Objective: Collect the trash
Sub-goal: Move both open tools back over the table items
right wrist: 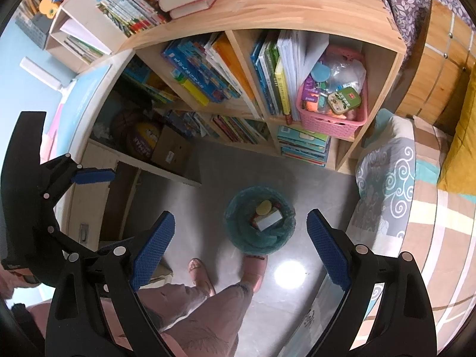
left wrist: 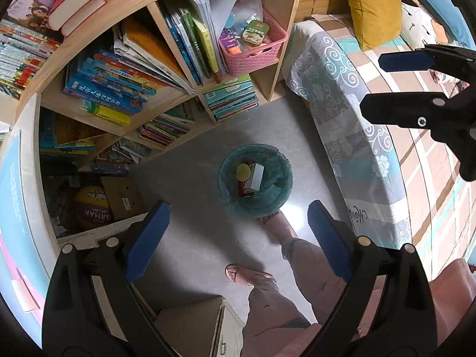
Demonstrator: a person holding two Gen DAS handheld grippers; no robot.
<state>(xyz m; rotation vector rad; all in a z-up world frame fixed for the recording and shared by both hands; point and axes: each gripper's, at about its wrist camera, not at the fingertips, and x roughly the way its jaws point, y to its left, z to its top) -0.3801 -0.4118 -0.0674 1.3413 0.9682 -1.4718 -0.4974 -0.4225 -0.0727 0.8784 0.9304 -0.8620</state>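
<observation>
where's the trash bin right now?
The trash bin stands on the grey floor, centre of both wrist views, between the bookshelf and the bed, just beyond the person's foot. It already holds a few items.

A round bin lined with a teal bag stood upright on the grey floor between bookshelf and bed, holding a yellow disc, a pale grey box lying tilted, and something red beneath them.
</observation>
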